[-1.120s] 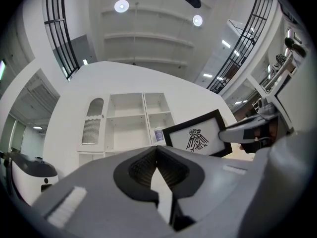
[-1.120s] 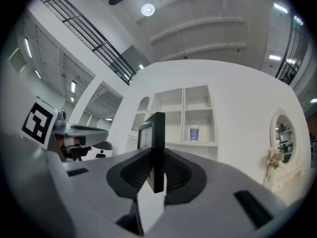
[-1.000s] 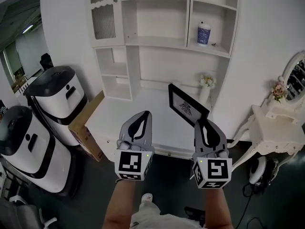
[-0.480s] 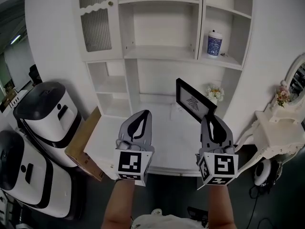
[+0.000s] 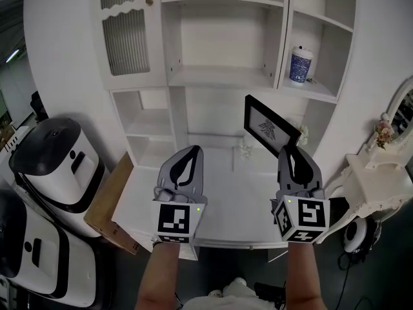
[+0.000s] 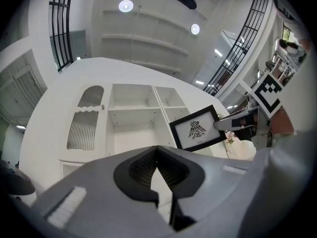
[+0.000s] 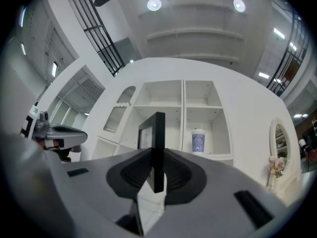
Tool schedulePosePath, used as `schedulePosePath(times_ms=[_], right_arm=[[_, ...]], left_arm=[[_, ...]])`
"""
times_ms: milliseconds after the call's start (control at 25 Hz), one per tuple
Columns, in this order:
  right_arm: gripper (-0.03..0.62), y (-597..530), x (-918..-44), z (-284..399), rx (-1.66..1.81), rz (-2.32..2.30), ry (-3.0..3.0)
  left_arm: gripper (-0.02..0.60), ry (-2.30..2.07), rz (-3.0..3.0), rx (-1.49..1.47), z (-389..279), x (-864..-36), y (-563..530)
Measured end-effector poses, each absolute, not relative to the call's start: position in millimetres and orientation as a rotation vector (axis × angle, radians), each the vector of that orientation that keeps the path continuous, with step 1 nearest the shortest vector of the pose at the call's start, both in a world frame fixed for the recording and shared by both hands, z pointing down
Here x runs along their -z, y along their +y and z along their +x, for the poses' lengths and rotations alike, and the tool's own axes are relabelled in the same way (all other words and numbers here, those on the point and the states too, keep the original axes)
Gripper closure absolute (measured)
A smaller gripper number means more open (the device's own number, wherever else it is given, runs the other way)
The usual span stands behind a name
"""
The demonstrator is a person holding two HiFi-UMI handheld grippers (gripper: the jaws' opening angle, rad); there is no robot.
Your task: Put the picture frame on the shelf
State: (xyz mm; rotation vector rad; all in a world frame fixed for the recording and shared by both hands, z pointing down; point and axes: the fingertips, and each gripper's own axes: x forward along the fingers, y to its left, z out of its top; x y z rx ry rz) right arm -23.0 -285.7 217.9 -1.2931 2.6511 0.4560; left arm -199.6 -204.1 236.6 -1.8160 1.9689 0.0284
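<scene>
right gripper [image 5: 289, 152] pinching picture frame [image 5: 270, 128] by lower corner | open shelf [image 5: 219, 77] ahead, up-left of frame | left gripper [image 5: 188, 152] pressed together, empty

The picture frame [image 5: 271, 129] has a smooth black moulding with a slight sheen, round a white paper print. The shelf unit [image 5: 219, 76] is smooth, satin, white-painted board; its cabinet door [image 5: 124, 34] holds a ribbed, glassy-looking panel. The left gripper [image 5: 189, 155] and right gripper [image 5: 292, 155] are matt grey plastic with ribbed black pads [image 7: 134, 172]. The cardboard box [image 5: 108, 196] is dull brown.
</scene>
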Motion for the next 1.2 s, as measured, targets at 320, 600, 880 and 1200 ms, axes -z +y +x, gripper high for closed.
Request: schedulePosePath(times_ms=[320,600,880,1200], right_arm=[[0.519,-321.4,-203.1,-46.5,-0.473,-1.313,2.621],[0.519,-365.9,-189.5,-60.1,-0.453,-1.395,2.552],[0.519,-418.6,-165.4,-82.1,-0.444,-1.451,2.505],[0.519,-471.4,-150.8,-103.7,-0.41,-1.515,2.492]], left_arm=[[0.572,1.982,-1.785,-0.006,-222.3,-228.9,-227.0],[0.572,1.97,-1.784,-0.004,-246.6,-224.2,-261.6],[0.572,1.945,-1.793,0.008,-273.9,-209.5,-316.4],[0.572,1.89,-1.78,-0.002,-296.3,-173.1,-371.4]])
